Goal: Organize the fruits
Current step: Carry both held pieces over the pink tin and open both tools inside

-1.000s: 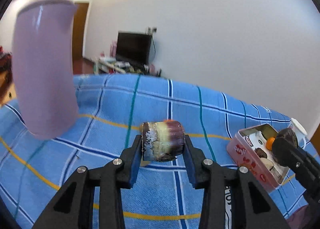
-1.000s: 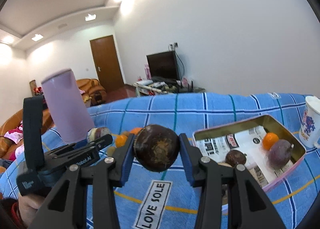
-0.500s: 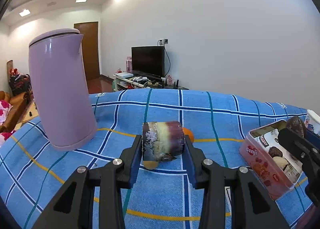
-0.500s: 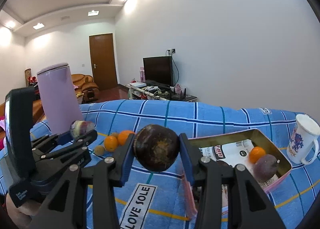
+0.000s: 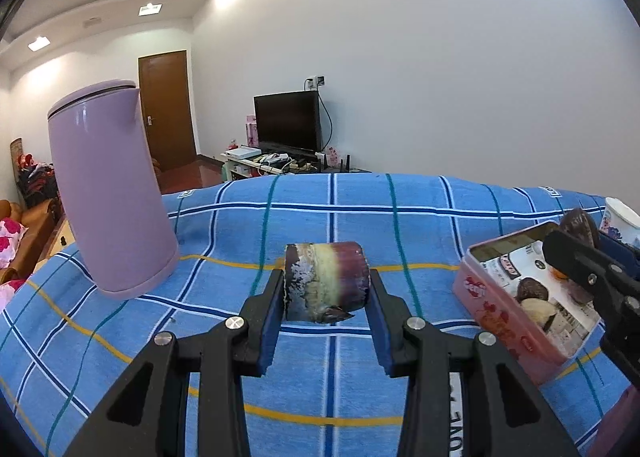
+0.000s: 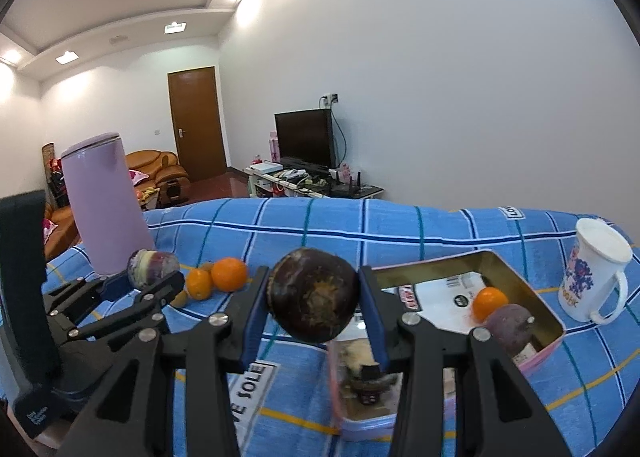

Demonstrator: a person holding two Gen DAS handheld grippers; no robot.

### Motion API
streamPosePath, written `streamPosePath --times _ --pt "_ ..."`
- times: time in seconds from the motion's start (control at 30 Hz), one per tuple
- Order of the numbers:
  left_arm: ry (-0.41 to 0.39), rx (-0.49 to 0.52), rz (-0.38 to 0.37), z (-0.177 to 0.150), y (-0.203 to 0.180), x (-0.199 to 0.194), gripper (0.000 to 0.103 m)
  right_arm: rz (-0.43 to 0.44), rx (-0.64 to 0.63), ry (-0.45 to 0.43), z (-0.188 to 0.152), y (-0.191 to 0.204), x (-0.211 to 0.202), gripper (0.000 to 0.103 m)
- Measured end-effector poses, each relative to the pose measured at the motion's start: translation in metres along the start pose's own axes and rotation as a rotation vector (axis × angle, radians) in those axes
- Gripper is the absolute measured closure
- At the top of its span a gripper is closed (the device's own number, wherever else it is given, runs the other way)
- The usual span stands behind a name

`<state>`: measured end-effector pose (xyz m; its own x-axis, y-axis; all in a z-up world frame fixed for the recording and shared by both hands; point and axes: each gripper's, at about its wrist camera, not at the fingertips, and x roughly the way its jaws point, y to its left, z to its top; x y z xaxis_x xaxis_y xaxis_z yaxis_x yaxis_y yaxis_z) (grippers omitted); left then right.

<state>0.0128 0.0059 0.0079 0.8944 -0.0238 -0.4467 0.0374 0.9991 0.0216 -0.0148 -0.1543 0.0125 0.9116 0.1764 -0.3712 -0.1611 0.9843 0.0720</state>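
While both jaws stay clamped, the tin looms nearer.

A dark round fruit is clamped in the right claw above the pink tin (an orange and purple fruit inside); the left claw grips a mottled fruit.

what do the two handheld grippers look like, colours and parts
Both the left gripper and the right gripper have matte black angular plastic linkages with triangular cut-outs and round silver bolts at the pivots. Blue pads line the inner faces of the jaws. In the right wrist view, the left gripper's black body carries small white lettering.
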Motion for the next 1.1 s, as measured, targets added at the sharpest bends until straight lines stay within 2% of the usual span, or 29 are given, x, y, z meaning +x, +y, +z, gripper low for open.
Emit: streamPosePath --times 0.5,1.1 --pt "-0.021 0.03 -0.063 0.009 -0.045 -0.008 0.062 -0.099 0.061 -0.017 0.006 -0.063 -0.011 0.057" --pt "-0.024 0.06 -0.131 0.014 -0.087 -0.009 0.062 -0.202 0.092 -0.03 0.012 -0.114 -0.018 0.057"
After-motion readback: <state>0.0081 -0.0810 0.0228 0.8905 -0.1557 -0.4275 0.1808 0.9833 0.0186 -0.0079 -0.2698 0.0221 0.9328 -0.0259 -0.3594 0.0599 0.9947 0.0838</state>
